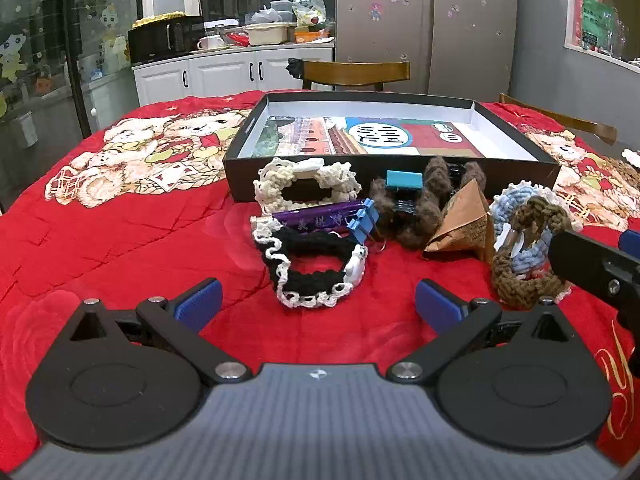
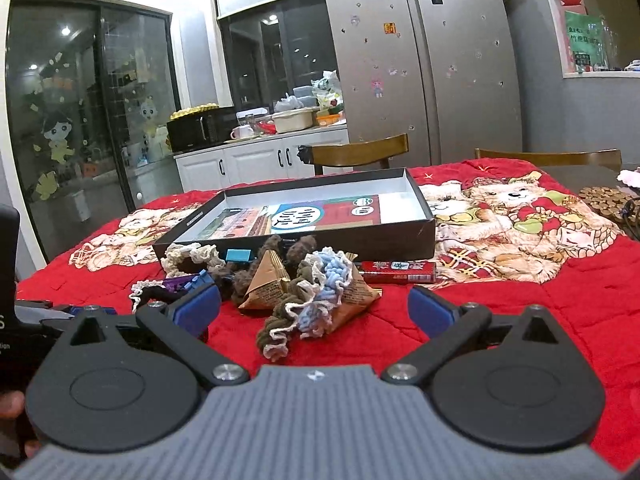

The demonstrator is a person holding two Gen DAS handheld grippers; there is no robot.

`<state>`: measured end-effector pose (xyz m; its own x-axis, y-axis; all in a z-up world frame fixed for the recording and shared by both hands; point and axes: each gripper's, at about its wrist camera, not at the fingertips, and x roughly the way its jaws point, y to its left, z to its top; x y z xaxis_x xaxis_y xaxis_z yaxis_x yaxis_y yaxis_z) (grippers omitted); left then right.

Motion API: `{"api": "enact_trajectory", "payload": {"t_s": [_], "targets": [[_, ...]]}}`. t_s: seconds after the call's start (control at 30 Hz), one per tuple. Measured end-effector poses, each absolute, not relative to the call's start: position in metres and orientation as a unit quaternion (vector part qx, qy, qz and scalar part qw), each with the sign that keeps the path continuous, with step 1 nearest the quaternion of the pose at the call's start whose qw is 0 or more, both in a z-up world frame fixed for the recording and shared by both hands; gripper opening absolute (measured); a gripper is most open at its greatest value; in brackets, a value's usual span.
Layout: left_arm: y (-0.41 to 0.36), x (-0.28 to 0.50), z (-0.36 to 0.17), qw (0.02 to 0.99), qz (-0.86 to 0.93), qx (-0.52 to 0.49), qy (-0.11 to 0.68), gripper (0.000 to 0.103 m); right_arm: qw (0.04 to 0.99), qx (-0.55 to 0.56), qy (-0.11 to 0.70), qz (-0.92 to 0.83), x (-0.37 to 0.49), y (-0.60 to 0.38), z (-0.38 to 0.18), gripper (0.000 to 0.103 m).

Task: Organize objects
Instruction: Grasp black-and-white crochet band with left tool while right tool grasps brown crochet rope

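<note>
On the red bear-print tablecloth [image 1: 120, 240], a shallow black cardboard box [image 1: 384, 172] holds only a printed card; the task appears barely begun. Just before its near wall lie the unsorted items: a black-and-white crocheted scrunchie [image 1: 316, 268], a purple tube [image 1: 316, 216], a brown paper pyramid packet [image 1: 464, 224] and a brown-and-blue crocheted scrunchie [image 2: 308, 300]. The left gripper [image 1: 318, 300] and right gripper [image 2: 314, 306] hover with fingers spread, holding nothing.

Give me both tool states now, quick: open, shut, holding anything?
Left tool: open, holding nothing, facing the black scrunchie.
Right tool: open, holding nothing, facing the brown and blue scrunchies.
</note>
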<state>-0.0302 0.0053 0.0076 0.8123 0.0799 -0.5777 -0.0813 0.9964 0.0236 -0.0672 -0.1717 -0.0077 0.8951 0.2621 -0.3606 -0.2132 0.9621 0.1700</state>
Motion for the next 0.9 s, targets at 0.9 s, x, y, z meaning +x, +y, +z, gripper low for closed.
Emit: {"api": "enact_trajectory", "payload": {"t_s": [0.9], "targets": [[0.022, -0.028, 0.009, 0.952, 0.044, -0.054, 0.297, 0.064, 0.972, 0.1, 0.178, 0.118, -0.068, -0.183, -0.008, 0.083]]}}
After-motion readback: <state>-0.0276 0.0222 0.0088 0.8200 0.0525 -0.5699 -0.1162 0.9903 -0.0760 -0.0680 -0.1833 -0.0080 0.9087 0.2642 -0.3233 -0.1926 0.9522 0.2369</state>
